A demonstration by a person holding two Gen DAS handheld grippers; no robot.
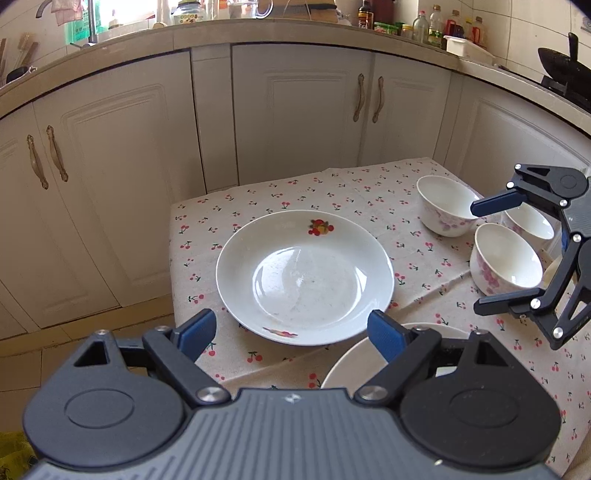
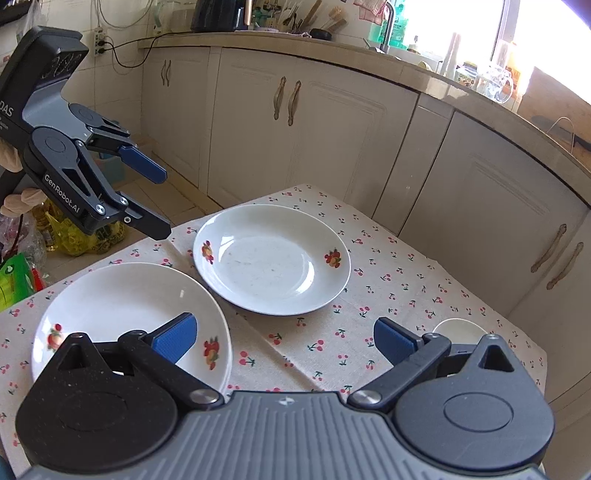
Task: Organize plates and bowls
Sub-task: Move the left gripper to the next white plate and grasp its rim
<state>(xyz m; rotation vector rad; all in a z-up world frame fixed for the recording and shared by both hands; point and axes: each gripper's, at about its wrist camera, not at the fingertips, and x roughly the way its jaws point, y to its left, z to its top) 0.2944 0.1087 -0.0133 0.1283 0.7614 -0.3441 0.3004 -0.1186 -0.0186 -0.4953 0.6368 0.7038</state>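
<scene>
Two white plates with fruit prints lie on the cherry-print tablecloth (image 2: 388,266). The farther plate (image 1: 304,277) (image 2: 271,258) sits just ahead of my left gripper (image 1: 291,325) (image 2: 161,204), which hovers open with nothing between its fingers. The nearer plate (image 2: 129,314) (image 1: 343,365) lies partly under both grippers. Three white bowls with pink flowers stand at the table's right side: one at the back (image 1: 447,206), one in front (image 1: 506,258), one behind the other gripper (image 1: 530,221). My right gripper (image 2: 285,328) (image 1: 476,258) is open and empty, above the cloth near the bowls. One bowl rim (image 2: 460,330) peeks past its right finger.
White kitchen cabinets (image 1: 295,118) with a cluttered counter (image 1: 406,33) stand close behind the small table. A black wok (image 1: 561,66) sits on the stove at the right. Yellow and green bags (image 2: 74,236) lie on the floor by the table's left edge.
</scene>
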